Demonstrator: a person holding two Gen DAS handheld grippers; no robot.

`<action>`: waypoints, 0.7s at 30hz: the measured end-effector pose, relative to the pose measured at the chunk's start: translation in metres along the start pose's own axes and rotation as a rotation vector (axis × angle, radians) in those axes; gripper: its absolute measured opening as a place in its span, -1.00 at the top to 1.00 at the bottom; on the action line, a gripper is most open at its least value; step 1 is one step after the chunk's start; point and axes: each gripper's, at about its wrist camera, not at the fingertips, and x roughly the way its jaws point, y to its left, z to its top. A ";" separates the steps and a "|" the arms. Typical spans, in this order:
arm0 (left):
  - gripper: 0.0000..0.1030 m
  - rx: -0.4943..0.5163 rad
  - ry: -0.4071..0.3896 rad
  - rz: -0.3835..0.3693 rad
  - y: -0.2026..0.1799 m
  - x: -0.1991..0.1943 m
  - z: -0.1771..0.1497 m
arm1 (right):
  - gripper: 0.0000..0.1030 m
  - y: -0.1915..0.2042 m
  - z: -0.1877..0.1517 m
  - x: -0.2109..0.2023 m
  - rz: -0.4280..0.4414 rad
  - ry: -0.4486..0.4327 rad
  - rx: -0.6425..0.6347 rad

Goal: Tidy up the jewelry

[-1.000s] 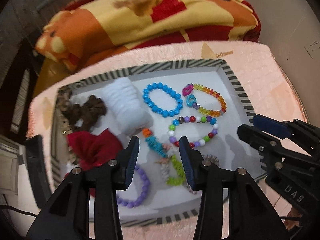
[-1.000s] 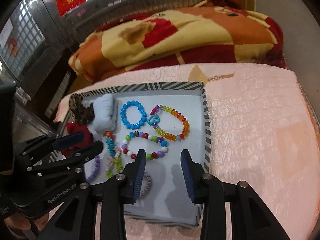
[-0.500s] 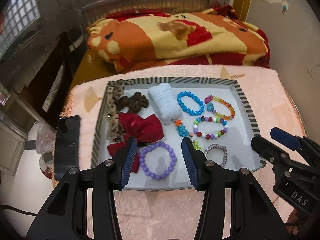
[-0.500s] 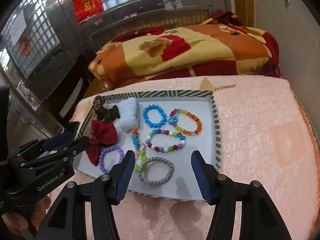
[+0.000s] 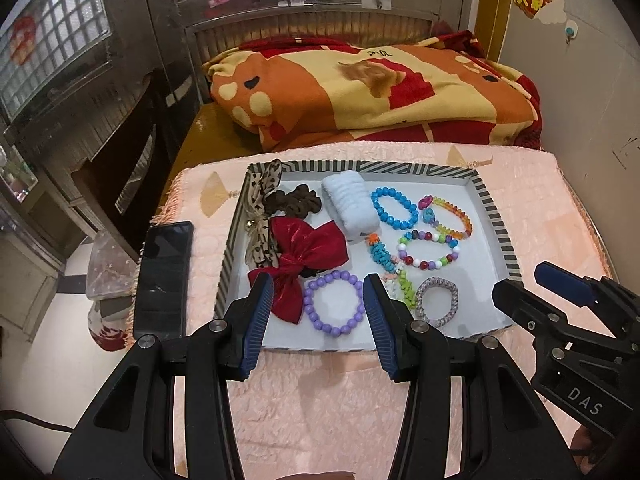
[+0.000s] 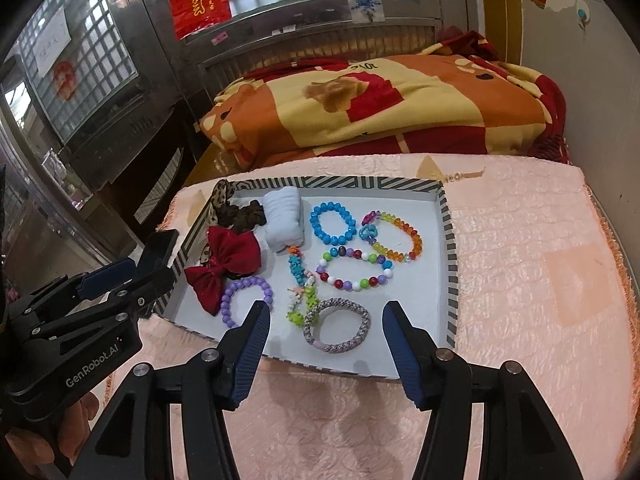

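A striped-rim tray [image 5: 495, 216] [image 6: 447, 248] on a pink cloth holds the jewelry: a blue bead bracelet [image 5: 394, 209] [image 6: 333, 223], a rainbow bracelet [image 5: 448, 216], a multicolour bead bracelet [image 5: 428, 249] [image 6: 354, 268], a purple bracelet [image 5: 334, 304] [image 6: 246, 300], a grey braided band [image 5: 436, 306] [image 6: 337, 325], a red bow [image 5: 306, 258] [image 6: 228, 266], a brown scrunchie [image 5: 294, 205] and a white scrunchie [image 5: 350, 206]. My left gripper [image 5: 318, 320] is open and empty above the tray's near edge. My right gripper [image 6: 326, 346] is open and empty, also at the near edge.
A black phone [image 5: 164, 276] lies left of the tray on the pink cloth [image 6: 520, 280]. A folded orange, yellow and red blanket [image 5: 360, 96] lies behind. A wall stands at the right, metal doors at the back left.
Both grippers have pulled back and up from the tray, so the whole tray now shows. The right gripper's jaws have opened wider.
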 end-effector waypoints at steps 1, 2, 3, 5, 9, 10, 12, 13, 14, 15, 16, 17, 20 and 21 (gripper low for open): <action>0.10 -0.001 -0.002 0.001 0.001 -0.001 -0.001 | -0.10 0.001 -0.001 0.000 0.001 0.000 -0.002; 0.10 -0.003 -0.002 0.002 0.001 -0.002 -0.001 | -0.10 0.002 -0.001 -0.001 0.002 0.001 -0.003; 0.10 -0.005 -0.002 0.003 0.002 -0.003 -0.002 | -0.10 0.002 -0.001 0.000 0.002 0.002 -0.004; 0.10 -0.007 -0.002 0.003 0.003 -0.005 -0.003 | -0.10 0.004 -0.002 0.000 0.001 0.004 -0.006; 0.10 -0.011 -0.006 0.009 0.005 -0.007 -0.004 | -0.10 0.006 -0.003 -0.002 0.001 0.004 -0.012; 0.10 -0.015 -0.007 0.010 0.006 -0.008 -0.005 | -0.10 0.007 -0.003 -0.002 -0.001 0.003 -0.014; 0.10 -0.020 -0.009 0.012 0.007 -0.009 -0.005 | -0.10 0.008 -0.003 -0.004 -0.004 0.001 -0.020; 0.10 -0.023 -0.009 0.013 0.008 -0.010 -0.005 | -0.10 0.009 -0.002 -0.004 -0.006 0.001 -0.020; 0.10 -0.025 -0.010 0.012 0.008 -0.011 -0.006 | -0.10 0.009 -0.002 -0.005 -0.008 0.001 -0.021; 0.10 -0.026 -0.011 0.011 0.008 -0.012 -0.006 | -0.10 0.009 -0.002 -0.005 -0.009 0.001 -0.021; 0.10 -0.025 -0.011 0.010 0.008 -0.012 -0.005 | -0.10 0.008 -0.002 -0.005 -0.009 0.000 -0.021; 0.10 -0.024 -0.013 0.010 0.008 -0.013 -0.006 | -0.10 0.008 -0.002 -0.006 -0.010 -0.001 -0.021; 0.10 -0.024 -0.011 0.008 0.007 -0.014 -0.006 | -0.10 0.008 -0.002 -0.009 -0.011 -0.004 -0.021; 0.10 -0.023 -0.011 0.007 0.007 -0.014 -0.006 | -0.10 0.008 -0.002 -0.009 -0.011 -0.006 -0.022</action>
